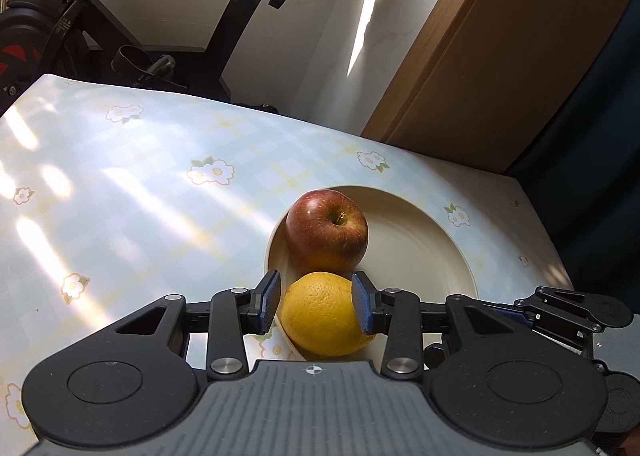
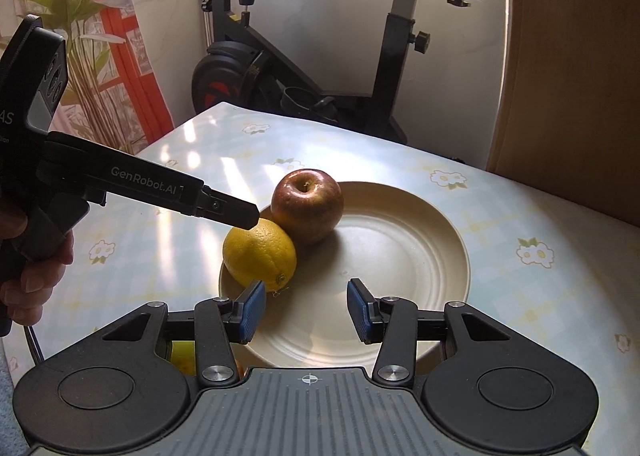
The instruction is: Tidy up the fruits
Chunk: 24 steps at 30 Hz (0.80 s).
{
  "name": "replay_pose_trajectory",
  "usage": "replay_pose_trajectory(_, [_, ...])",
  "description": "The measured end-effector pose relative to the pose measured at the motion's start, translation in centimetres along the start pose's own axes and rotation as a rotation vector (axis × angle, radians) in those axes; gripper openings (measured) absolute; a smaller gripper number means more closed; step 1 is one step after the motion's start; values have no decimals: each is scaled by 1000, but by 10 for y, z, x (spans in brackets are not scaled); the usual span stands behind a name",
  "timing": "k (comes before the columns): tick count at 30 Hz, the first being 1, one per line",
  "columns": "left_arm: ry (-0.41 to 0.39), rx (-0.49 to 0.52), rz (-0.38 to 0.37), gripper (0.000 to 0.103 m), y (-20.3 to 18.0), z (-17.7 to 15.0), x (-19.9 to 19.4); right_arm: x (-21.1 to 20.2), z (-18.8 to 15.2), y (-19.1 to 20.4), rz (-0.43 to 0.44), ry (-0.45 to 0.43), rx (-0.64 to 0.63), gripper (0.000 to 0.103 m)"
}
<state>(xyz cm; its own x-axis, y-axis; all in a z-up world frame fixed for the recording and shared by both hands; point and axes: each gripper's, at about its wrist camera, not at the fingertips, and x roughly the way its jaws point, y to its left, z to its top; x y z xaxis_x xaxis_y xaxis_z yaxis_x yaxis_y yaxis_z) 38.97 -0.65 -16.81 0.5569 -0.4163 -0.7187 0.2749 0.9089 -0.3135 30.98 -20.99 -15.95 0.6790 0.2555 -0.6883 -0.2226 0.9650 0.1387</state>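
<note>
On the plate (image 1: 420, 252), seen from the left wrist, our left gripper (image 1: 316, 306) clasps the orange (image 1: 320, 316), which touches the apple (image 1: 326, 234); placing seems the step, so letting go comes next. From the right wrist, our right gripper (image 2: 306, 310) hangs spread and empty above the plate, and something yellowish below it is too hidden to name.

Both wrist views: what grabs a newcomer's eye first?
The yellow orange sits on the cream plate's near-left rim, with the left tool closed around it. A red apple touches it just behind. The right tool hangs open over the plate, holding nothing.
</note>
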Motion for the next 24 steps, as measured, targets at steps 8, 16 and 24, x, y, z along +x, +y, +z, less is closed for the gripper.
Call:
replay_pose_trajectory(8, [-63,64,32,41,-13,-10,-27,-31,-24,3,-47,-57,35,42])
replay_pose_trajectory(16, [-119,132,62,41,-25,-33,-57,-54,-43,13,-74,-111,86,42])
replay_pose_trajectory(24, [-150,136,85,42,-26,-55,-75,-67,-66,11,-108,-130,148,42])
